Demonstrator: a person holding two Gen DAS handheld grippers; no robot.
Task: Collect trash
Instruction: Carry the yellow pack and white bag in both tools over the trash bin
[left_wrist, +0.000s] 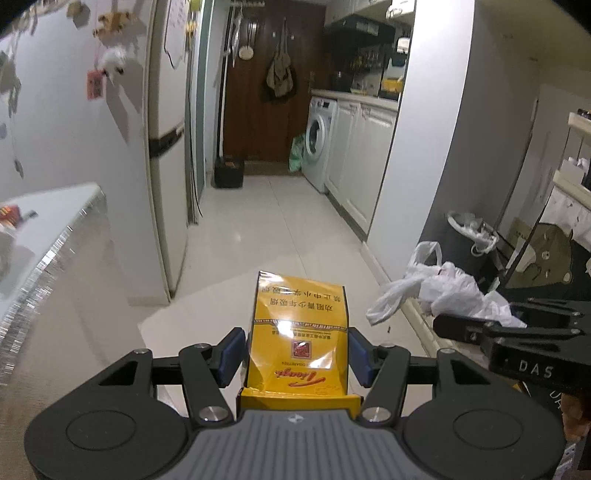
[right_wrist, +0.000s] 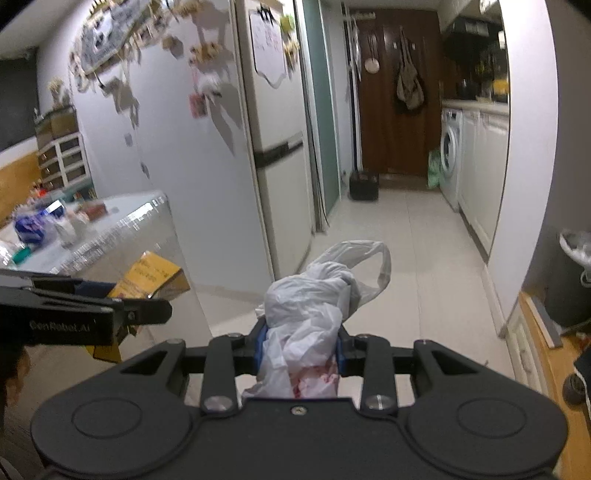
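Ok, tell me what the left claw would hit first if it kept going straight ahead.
Probably the pale floor tiles: the left claw, gripping the yellow box, points down the open corridor with nothing nearer; depth is uncertain.

The yellow cigarette pack (left_wrist: 299, 332) is seen upside down in the left wrist view; Chinese characters are printed in two rows near its far end, and a red script word, not reliably legible, near the gripper. "DAS" is read on the right gripper (left_wrist: 532, 367) body. "GenRobot.AI" is read on the left gripper (right_wrist: 70, 326) body.
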